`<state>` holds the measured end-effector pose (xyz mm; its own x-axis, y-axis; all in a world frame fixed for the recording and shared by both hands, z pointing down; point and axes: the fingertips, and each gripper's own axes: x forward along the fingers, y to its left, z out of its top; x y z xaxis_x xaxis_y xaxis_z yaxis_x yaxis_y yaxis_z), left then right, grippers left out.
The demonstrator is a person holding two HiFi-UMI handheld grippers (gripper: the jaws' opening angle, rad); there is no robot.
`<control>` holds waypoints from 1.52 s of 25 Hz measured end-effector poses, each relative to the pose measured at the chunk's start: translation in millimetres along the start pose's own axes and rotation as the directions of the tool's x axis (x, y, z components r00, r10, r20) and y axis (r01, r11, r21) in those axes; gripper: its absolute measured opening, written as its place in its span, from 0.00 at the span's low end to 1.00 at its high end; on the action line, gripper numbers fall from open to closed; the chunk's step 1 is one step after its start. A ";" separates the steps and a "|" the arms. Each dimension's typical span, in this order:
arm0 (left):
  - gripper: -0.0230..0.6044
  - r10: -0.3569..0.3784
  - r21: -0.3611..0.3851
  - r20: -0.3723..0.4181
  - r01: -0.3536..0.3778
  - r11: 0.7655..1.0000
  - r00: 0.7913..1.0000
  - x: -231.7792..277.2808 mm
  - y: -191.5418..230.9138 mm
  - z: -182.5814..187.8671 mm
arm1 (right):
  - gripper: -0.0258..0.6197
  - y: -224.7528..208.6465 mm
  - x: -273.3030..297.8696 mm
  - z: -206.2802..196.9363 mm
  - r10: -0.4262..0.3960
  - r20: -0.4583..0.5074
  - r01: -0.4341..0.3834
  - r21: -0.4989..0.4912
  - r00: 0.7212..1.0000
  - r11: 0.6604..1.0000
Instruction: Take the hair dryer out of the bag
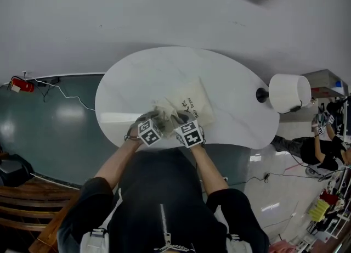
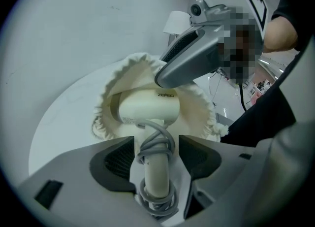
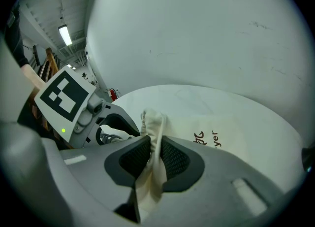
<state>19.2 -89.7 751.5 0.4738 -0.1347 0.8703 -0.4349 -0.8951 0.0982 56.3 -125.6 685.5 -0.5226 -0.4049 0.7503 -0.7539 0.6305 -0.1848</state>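
grip: your right gripper (image 3: 155, 156), low centre of its view, pinches the bag (image 3: 231, 122) rim, anchoring the mouth | jaws: your left gripper (image 2: 156, 158) spread astride the hair dryer (image 2: 147, 109) handle, not pressing | dryer: barrel inside the bag mouth, mid-frame

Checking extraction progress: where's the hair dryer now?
Left gripper view: the hair dryer has its body in the mouth of the cream bag, its cord-wrapped handle sticking out between the jaws of the open left gripper.

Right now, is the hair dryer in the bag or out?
Half out: the hair dryer has its body in the cream bag, its cord-wrapped handle sticking out between the open jaws of the left gripper.
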 end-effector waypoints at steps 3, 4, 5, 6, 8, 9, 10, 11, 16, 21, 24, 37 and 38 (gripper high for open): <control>0.47 -0.011 -0.002 -0.025 0.011 1.000 1.000 5.6 -1.2 -1.5 | 0.14 0.9 -0.2 0.1 0.002 0.001 -0.002 -0.001 1.000 1.000; 0.47 -0.015 0.000 -0.031 0.015 1.000 0.999 7.1 -1.6 -0.7 | 0.14 0.6 -0.4 -0.3 0.002 0.000 -0.002 0.001 1.000 1.000; 0.46 -0.019 0.003 -0.035 0.019 1.000 0.999 9.0 -1.9 0.2 | 0.14 0.1 -0.3 -0.7 0.002 0.000 -0.002 0.003 1.000 1.000; 0.47 -0.023 0.008 -0.038 0.023 1.000 0.999 11.0 -2.2 1.1 | 0.14 -0.3 -0.1 -1.1 0.003 0.000 -0.003 0.004 1.000 1.000; 0.46 -0.028 0.017 -0.044 0.029 0.999 0.999 15.0 -2.3 2.4 | 0.14 -1.1 -0.1 -1.0 0.004 -0.002 -0.004 0.006 1.000 1.000; 0.46 -0.029 0.020 -0.047 0.030 0.999 0.998 16.7 -2.3 2.7 | 0.14 -1.3 -0.1 -1.0 0.004 -0.003 -0.004 0.007 1.000 1.000; 0.47 -0.030 0.023 -0.051 0.031 0.999 0.998 18.5 -2.1 2.3 | 0.14 -1.4 -0.1 -1.2 0.004 -0.003 -0.004 0.009 1.000 1.000; 0.46 -0.029 0.026 -0.057 0.030 0.999 0.998 20.1 -1.6 1.2 | 0.14 -1.3 0.2 -1.4 0.004 -0.002 -0.004 0.011 1.000 1.000; 0.46 -0.030 0.052 -0.082 0.034 0.998 0.996 25.1 -1.6 -3.3 | 0.14 0.5 0.5 -2.0 0.005 0.000 -0.005 0.023 1.000 1.000; 0.46 -0.018 0.080 -0.110 0.027 0.996 0.994 30.5 -2.5 -7.1 | 0.14 0.3 0.2 -2.8 0.005 -0.003 -0.005 0.026 1.000 1.000; 0.46 -0.015 0.091 -0.112 0.025 0.995 0.994 30.9 -2.7 -6.9 | 0.14 0.3 0.5 -2.5 0.005 0.000 -0.005 0.029 1.000 1.000; 0.39 -0.013 0.087 -0.079 0.020 0.996 0.997 24.6 -4.7 -3.2 | 0.14 -0.4 0.7 -3.4 -0.003 -0.005 0.003 0.018 1.000 1.000; 0.39 -0.014 0.085 -0.074 0.020 0.996 0.997 23.0 -5.8 -2.3 | 0.14 -0.8 1.0 -3.8 -0.003 -0.004 0.003 0.015 1.000 1.000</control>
<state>30.8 -86.6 772.1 0.4220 -0.0902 0.9021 -0.3582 -0.9307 0.0745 57.9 -124.0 688.8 -0.5186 -0.4041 0.7535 -0.7612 0.6195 -0.1916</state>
